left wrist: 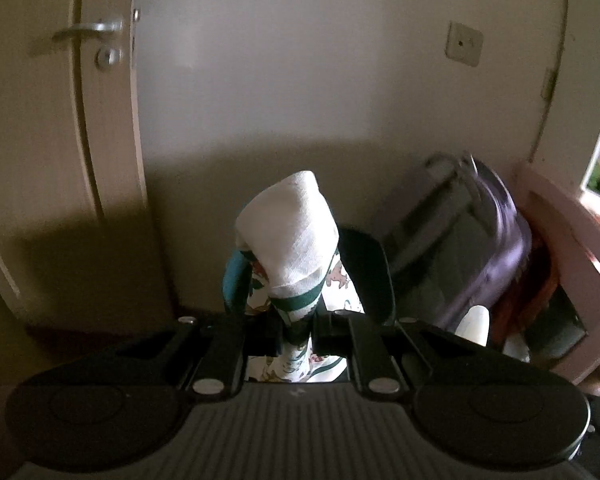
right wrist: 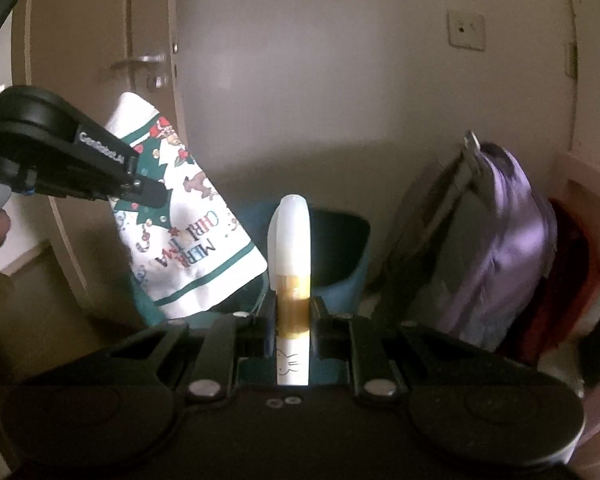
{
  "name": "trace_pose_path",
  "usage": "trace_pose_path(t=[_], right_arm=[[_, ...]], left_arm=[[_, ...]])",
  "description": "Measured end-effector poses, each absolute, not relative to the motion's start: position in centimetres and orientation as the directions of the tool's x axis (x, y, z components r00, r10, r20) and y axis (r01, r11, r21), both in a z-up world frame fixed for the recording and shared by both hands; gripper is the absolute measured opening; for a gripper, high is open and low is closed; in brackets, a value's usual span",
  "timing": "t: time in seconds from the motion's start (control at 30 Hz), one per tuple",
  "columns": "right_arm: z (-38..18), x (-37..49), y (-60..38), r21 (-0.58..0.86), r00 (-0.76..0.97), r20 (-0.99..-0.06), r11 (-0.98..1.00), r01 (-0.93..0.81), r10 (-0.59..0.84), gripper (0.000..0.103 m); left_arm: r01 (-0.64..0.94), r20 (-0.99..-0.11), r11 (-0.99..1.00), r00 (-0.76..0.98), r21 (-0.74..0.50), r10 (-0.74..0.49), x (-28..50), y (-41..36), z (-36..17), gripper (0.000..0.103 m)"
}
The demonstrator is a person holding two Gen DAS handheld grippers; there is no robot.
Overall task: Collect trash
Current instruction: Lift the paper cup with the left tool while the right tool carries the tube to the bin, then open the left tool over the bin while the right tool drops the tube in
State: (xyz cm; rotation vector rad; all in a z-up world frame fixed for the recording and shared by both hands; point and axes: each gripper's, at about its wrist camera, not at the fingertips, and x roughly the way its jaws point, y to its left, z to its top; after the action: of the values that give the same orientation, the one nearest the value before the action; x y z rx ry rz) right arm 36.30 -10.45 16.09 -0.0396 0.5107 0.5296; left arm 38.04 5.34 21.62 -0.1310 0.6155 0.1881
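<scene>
My left gripper is shut on a white Christmas-print napkin with a green border and holds it up over a dark teal bin. In the right wrist view the napkin hangs from the left gripper at the left, above the bin's left side. My right gripper is shut on a small white bottle with a translucent cap and amber band, held upright in front of the bin.
A purple and grey backpack leans on the wall right of the bin. A closed door with a metal handle is at the left. A pink furniture piece stands at the far right. A wall socket is above.
</scene>
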Motion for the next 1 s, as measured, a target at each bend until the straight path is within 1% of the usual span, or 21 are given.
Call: trace_pose_path(t=[0.07,0.2,0.37,0.47,0.63,0.83,1.0], right_arm=[[17.5,37.9,-9.8,0.103,0.744,-0.469,0.866,-0.489,0.476,0.016],[18.5,41.8,-8.3,0.092,0.760,-0.454,0.873,-0.479,0.465,0.016],[18.4,46.2,-6.6,0.081,0.773,-0.452,0.883,-0.462,0.446,0.016],[17.5,48.7,-5.6,0.078,0.775,-0.461,0.889,-0.451,0.433,0.016],[14.3,52.1,-3.8,0.077,0.752,-0.507,0.891,-0.448,0.421,0.016],[9.7,54.8,-2.4,0.072,0.700,-0.582,0.883,-0.463,0.415,0.016],[7.8,56.0,-1.9,0.072,0.657,-0.630,0.873,-0.482,0.415,0.016]], left_arm=[[-0.221,-0.570,0.974,0.807,-0.056,0.150,39.7,5.6,22.6,0.012],[-0.219,-0.545,0.975,0.823,-0.046,0.159,43.3,6.5,23.9,0.012],[-0.178,-0.526,0.977,0.846,-0.120,0.089,47.2,8.2,24.0,0.012],[-0.176,-0.525,0.976,0.847,-0.131,0.082,49.6,8.9,22.8,0.012],[-0.172,-0.570,0.974,0.819,-0.149,0.058,53.0,10.1,18.5,0.012],[-0.185,-0.660,0.976,0.748,-0.119,0.061,56.3,10.7,12.6,0.012],[-0.174,-0.721,0.982,0.690,-0.080,0.063,57.6,10.3,9.0,0.012]])
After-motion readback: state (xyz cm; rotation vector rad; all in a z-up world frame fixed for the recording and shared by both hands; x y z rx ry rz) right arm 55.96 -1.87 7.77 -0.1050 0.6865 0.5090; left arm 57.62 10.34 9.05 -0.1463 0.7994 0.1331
